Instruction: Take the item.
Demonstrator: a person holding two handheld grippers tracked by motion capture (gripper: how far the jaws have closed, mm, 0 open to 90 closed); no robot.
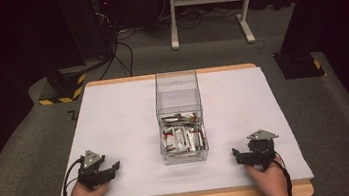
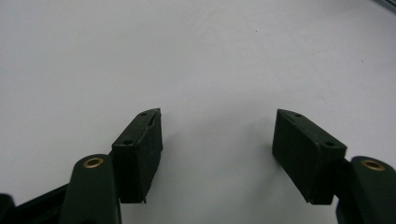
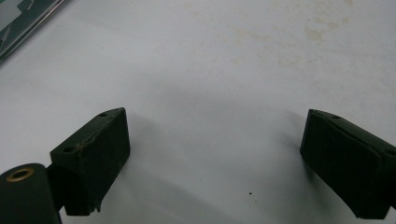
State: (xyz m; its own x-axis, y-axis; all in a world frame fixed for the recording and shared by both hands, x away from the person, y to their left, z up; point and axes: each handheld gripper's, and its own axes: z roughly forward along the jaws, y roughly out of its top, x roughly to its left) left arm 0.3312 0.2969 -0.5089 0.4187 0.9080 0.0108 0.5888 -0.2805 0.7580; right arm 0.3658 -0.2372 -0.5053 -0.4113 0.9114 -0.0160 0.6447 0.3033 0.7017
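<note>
A clear plastic box (image 1: 180, 117) stands in the middle of the white table (image 1: 114, 115), its near part holding several small red-and-white packets (image 1: 182, 137). My left gripper (image 1: 113, 167) rests on the table near the front left, held by a hand, its tips pointing right toward the box. In the left gripper view its jaws (image 2: 217, 149) stand wide open over bare white surface. My right gripper (image 1: 236, 155) rests near the front right, tips pointing left toward the box. The right gripper view shows its jaws (image 3: 215, 161) wide open with nothing between them.
Beyond the far table edge stand a white metal frame (image 1: 208, 3), dark equipment with cables (image 1: 102, 21) and black bases with yellow-black stripes (image 1: 63, 89). Grey carpet surrounds the table. A corner of the box (image 3: 23, 21) shows at the top left of the right gripper view.
</note>
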